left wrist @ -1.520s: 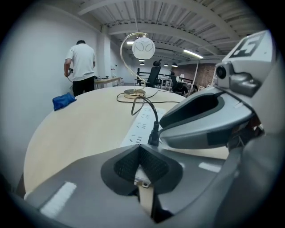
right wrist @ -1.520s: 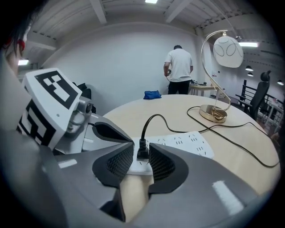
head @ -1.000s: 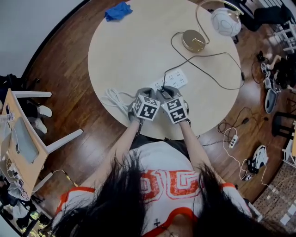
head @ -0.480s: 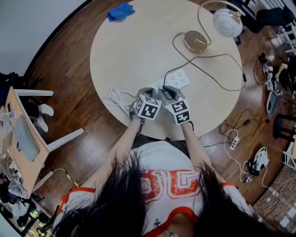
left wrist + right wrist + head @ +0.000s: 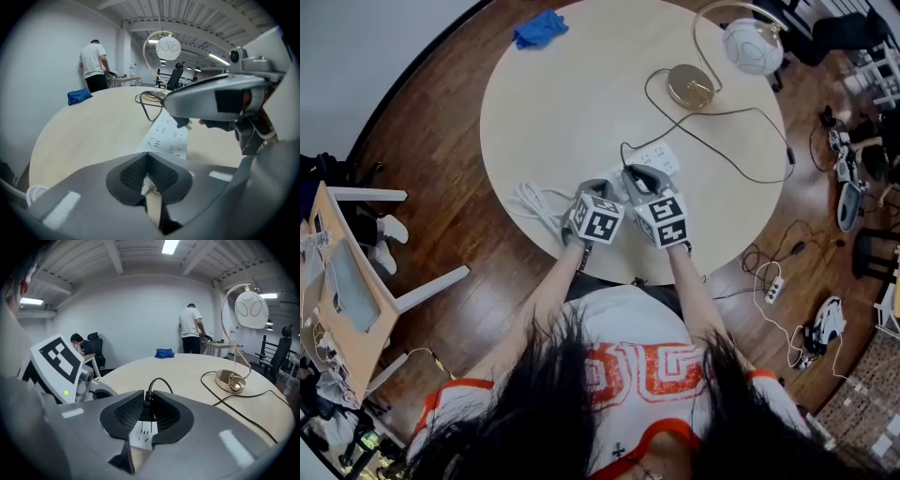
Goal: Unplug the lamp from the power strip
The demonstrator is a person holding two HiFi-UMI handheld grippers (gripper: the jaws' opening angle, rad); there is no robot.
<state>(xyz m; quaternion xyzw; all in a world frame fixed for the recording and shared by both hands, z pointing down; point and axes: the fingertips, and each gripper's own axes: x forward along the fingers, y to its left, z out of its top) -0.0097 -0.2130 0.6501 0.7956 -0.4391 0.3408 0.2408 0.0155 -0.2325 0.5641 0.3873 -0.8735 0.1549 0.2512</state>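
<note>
The white power strip [image 5: 661, 159] lies on the round table [image 5: 553, 103], in front of both grippers. My left gripper [image 5: 598, 186] is shut on the strip's near end [image 5: 166, 136], where a white stub shows between its pads. My right gripper [image 5: 639, 176] has its jaws closing on the lamp's black plug [image 5: 146, 404], and the pads press its sides. The plug's prongs hang bare just above the strip [image 5: 143, 437]. The black cord [image 5: 722, 150] runs to the lamp's gold base [image 5: 691, 84], whose white globe [image 5: 750, 45] hangs past the table's far edge.
A blue cloth [image 5: 540, 28] lies at the table's far left. The strip's white cable [image 5: 534, 199] is coiled near the left edge. A wooden stool [image 5: 347, 281] stands on the floor at left, and loose cables and gear [image 5: 811, 328] lie at right. A person [image 5: 191, 329] stands far behind.
My right gripper has lifted and tilted, and the plug has come up out of the strip. The cord now arches beside it. The left gripper has stayed put.
</note>
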